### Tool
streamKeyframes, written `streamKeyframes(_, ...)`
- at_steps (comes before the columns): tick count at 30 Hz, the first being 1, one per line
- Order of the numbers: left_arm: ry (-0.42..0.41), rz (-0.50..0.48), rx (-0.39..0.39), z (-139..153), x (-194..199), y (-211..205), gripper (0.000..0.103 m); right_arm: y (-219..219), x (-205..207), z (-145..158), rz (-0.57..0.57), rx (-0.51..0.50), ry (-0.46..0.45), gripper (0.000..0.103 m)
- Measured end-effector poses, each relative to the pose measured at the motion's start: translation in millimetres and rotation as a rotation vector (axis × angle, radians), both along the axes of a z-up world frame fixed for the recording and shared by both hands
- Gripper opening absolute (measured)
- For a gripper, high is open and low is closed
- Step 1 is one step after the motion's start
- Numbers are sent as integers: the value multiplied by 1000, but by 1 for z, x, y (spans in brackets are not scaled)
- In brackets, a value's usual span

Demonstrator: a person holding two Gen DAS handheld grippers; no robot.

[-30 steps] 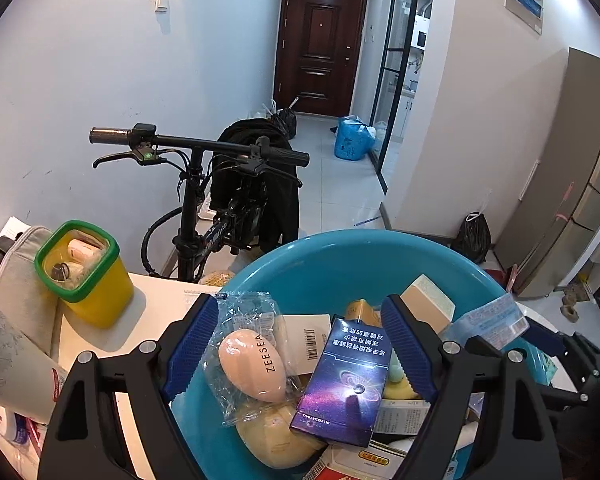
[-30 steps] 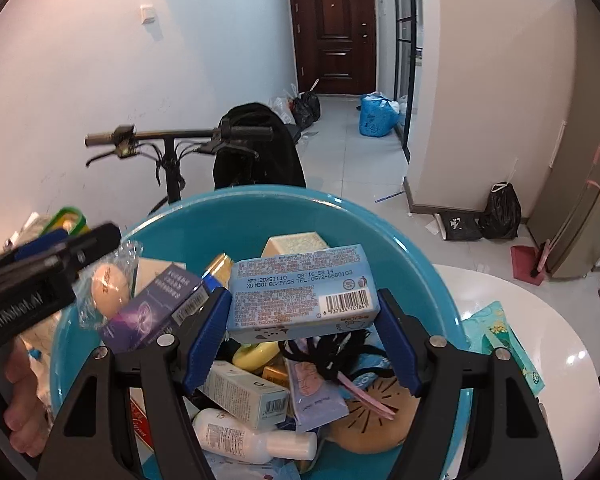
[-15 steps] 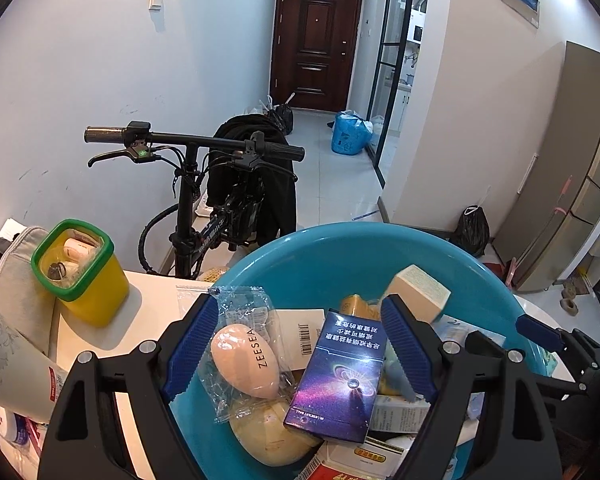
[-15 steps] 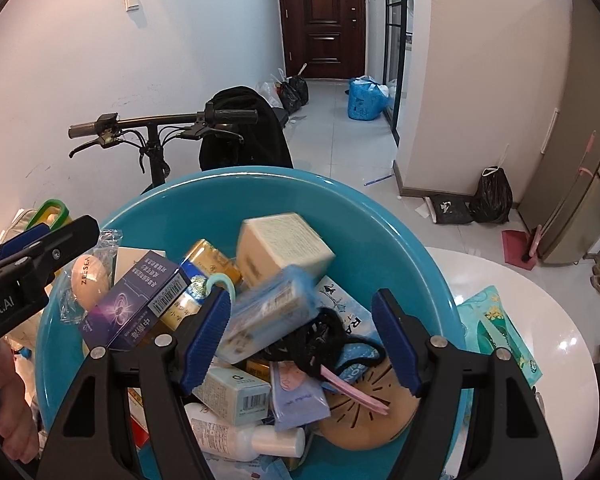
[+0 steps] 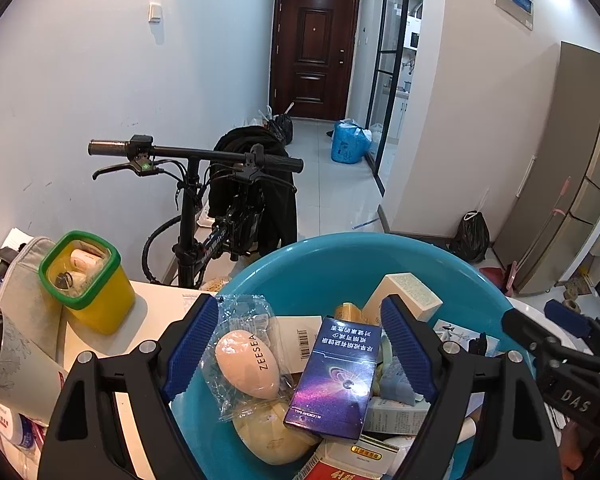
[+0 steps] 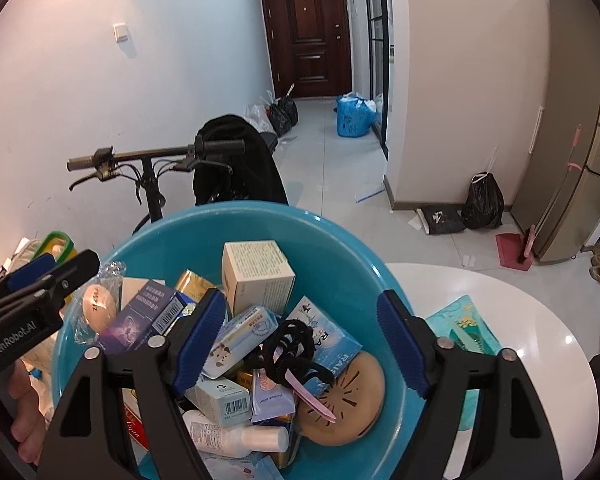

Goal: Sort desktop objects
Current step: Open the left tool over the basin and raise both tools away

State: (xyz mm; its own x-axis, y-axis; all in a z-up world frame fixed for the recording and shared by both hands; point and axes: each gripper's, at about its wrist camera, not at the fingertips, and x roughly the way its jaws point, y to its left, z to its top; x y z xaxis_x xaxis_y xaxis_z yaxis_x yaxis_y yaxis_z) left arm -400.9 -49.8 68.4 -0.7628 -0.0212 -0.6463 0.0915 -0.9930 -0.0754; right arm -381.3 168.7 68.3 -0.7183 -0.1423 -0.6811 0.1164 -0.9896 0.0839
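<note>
Both tongs are held over the blue basin [image 6: 352,248], which sits on the white table [image 6: 512,300] and is heaped with small goods. The left gripper [image 5: 300,344] is spread wide, nothing being pressed by its pads; a purple box [image 5: 336,376] and a bagged pink sponge [image 5: 247,364] lie below the gap. The right gripper [image 6: 302,340] is seen opening and empty, a light-blue carton [image 6: 242,336] lying loose at nine o'clock beside its left finger [image 6: 200,336], black hair ties [image 6: 292,344] beneath.

White table [image 6: 500,320], blue basin [image 6: 340,248], yellow bin [image 5: 100,308]
</note>
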Motion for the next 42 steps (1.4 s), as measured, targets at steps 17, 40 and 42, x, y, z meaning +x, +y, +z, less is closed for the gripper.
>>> streamKeyframes(17, 112, -8, -41, 35, 29, 10, 85, 10, 23, 37, -24, -33, 128, 88)
streamKeyframes(40, 493, 25, -39, 128, 153, 19, 92, 15, 121, 118, -60, -34, 476, 103)
streamKeyframes(42, 527, 31, -32, 134, 162, 18, 92, 17, 132, 124, -57, -45, 508, 103)
